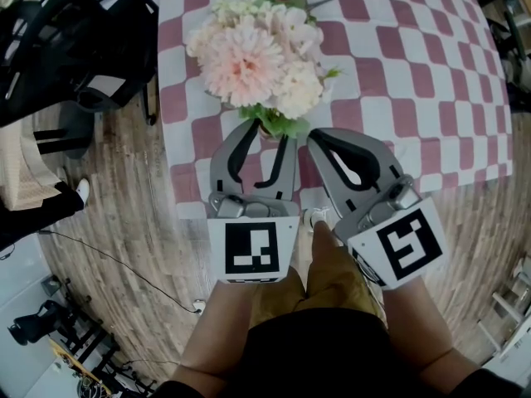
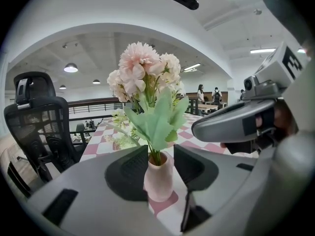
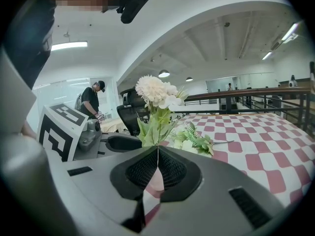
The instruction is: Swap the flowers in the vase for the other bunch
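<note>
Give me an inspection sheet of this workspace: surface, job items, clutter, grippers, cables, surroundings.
Surface: red-and-white checked tablecloth.
Job's things: pink vase holding pink and white flowers; other bunch lying on the cloth behind it.
Clutter: nothing seen.
Grippers: left gripper open, vase between its jaws; right gripper shut, beside the leaves.
Cables: one thin cable on the wood floor.
Surroundings: black office chair; a person standing far off.
</note>
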Available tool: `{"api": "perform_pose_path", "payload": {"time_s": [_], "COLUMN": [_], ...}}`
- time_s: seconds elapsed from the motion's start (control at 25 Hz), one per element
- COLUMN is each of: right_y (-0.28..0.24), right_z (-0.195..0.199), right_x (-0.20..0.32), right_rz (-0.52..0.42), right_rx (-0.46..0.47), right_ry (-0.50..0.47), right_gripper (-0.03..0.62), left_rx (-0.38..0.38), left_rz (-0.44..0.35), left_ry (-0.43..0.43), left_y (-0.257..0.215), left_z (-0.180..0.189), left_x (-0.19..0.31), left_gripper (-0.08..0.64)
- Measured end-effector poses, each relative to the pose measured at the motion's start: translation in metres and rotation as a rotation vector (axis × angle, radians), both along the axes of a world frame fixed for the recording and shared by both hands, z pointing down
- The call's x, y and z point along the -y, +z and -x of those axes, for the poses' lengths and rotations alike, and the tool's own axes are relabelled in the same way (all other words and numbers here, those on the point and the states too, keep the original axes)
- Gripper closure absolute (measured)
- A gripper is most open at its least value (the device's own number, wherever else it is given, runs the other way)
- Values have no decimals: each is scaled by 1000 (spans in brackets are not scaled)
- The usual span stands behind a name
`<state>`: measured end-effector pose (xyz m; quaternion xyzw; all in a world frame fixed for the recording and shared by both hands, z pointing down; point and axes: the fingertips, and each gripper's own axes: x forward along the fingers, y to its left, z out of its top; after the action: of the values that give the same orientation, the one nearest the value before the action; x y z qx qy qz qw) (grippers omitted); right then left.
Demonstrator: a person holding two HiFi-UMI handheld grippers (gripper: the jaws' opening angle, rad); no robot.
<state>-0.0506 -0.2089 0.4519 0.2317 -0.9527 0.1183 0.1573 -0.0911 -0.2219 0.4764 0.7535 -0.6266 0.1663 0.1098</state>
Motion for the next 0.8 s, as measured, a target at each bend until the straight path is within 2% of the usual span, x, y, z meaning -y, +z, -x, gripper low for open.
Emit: {"api": "perform_pose_path", "payload": {"time_s": [0.8], "right_y": [-34], "right_z": [-1], "right_x": [-6], "right_rz": [-57], "right_rx": [16], "right_ry": [0], "right_gripper": [560], "left_rx": [5], "left_rz": [-38], "left_ry": [-9], "left_y": [-32], "left_z": [3], "left_x": [-10], "left_gripper": [393]}}
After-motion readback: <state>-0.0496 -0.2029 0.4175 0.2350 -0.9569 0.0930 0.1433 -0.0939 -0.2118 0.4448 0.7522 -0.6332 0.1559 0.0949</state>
